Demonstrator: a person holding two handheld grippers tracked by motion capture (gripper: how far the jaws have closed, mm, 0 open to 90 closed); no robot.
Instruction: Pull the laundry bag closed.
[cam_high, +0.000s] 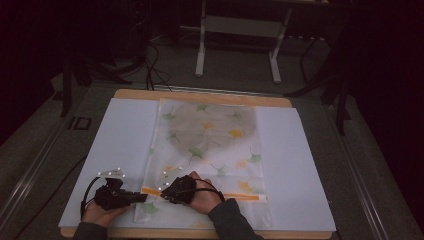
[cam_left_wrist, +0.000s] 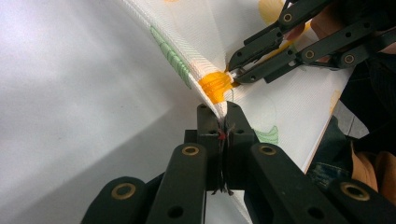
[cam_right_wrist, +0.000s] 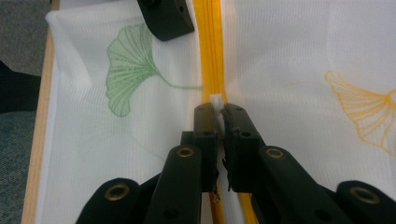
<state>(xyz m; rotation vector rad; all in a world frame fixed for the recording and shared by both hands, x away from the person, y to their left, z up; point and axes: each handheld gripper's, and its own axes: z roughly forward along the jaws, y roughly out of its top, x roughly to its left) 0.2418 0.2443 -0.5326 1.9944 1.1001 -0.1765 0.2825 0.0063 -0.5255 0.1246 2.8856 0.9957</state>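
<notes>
At the lower left of the high view, the left gripper is clamped on the edge of the mesh bag. Just right of it, lower centre, the right gripper is pinched on the white zipper pull of the orange zipper.

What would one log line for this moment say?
left gripper: shut on mesh bag edge | right gripper: shut on white zipper pull | orange zipper: mostly closed
</notes>
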